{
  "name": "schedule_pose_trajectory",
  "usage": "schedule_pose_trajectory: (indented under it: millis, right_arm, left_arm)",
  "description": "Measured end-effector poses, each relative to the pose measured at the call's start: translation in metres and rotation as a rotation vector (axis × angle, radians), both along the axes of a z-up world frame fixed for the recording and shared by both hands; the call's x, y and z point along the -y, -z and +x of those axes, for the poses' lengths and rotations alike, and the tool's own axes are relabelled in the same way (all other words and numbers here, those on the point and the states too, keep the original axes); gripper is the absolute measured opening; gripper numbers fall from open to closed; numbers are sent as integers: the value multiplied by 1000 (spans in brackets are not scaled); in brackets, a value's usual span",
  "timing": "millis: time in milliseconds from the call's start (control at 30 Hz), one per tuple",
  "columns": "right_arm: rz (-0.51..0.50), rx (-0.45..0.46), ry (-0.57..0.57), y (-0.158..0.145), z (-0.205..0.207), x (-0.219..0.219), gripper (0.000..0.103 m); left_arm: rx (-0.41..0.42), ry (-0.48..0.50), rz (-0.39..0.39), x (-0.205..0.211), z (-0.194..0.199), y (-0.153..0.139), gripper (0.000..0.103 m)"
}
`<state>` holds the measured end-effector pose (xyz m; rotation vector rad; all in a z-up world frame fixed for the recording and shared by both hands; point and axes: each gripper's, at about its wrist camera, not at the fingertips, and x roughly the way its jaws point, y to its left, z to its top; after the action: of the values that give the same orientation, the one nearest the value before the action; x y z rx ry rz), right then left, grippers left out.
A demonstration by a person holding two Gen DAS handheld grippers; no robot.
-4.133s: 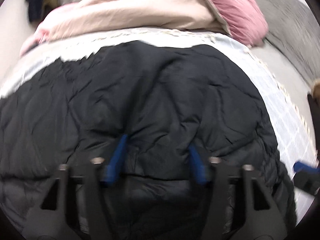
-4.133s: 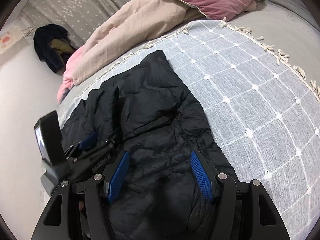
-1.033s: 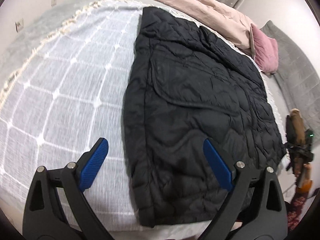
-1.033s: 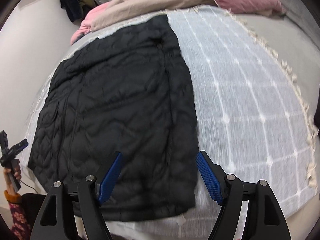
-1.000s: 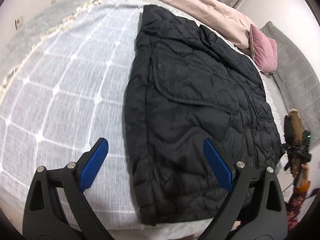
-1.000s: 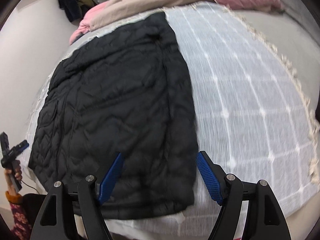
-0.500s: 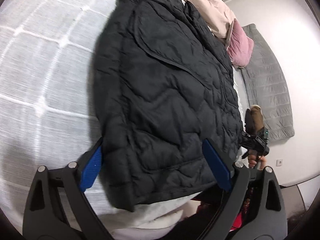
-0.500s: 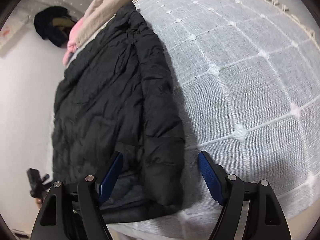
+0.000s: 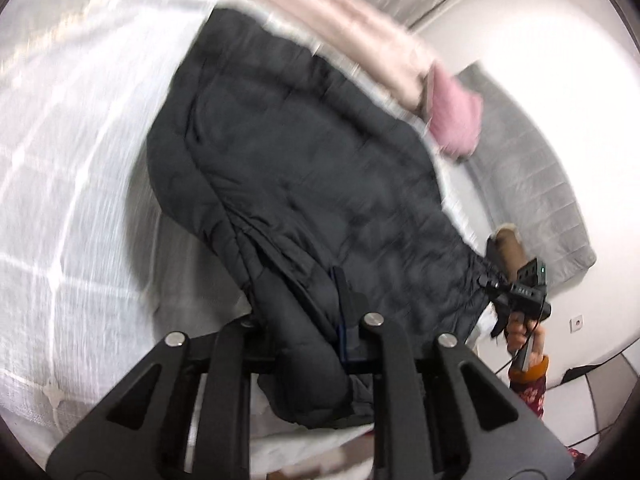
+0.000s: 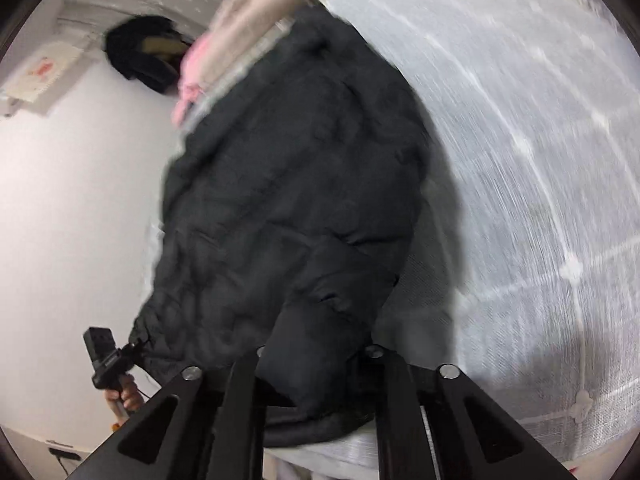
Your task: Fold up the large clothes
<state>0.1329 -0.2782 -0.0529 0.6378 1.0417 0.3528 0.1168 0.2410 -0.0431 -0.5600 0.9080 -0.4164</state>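
A large black quilted jacket (image 9: 304, 184) lies lengthwise on a white grid-patterned bedspread (image 9: 60, 184). My left gripper (image 9: 304, 332) is shut on the jacket's near corner, with padded cloth bulging between its fingers. My right gripper (image 10: 316, 356) is shut on the jacket's (image 10: 288, 200) other near corner, and the cloth hides its pads. Each gripper also shows in the other's view, held by a hand: the right one (image 9: 520, 292) and the left one (image 10: 106, 360).
A beige duvet (image 9: 360, 44) and a pink pillow (image 9: 456, 128) lie at the bed's far end. A grey quilted blanket (image 9: 532, 184) lies to the right. A dark garment (image 10: 140, 56) hangs on the white wall. The bedspread (image 10: 540, 160) stretches right of the jacket.
Both grippers were open above the jacket's near edge half a second ago. Now both have closed on its two near corners, and the view is tilted and blurred.
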Motion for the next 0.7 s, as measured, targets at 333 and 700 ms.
schedule_pose_trajectory:
  millis: [333,700]
  right_arm:
    - [50,301,30,-92,-29,-17,7]
    - [73,528,92,-167,-82,-10,6]
  left_arm:
    - [290,-77,-64,8,-23,-73,15]
    - [539,-114,-116,-13,-81,-130,14]
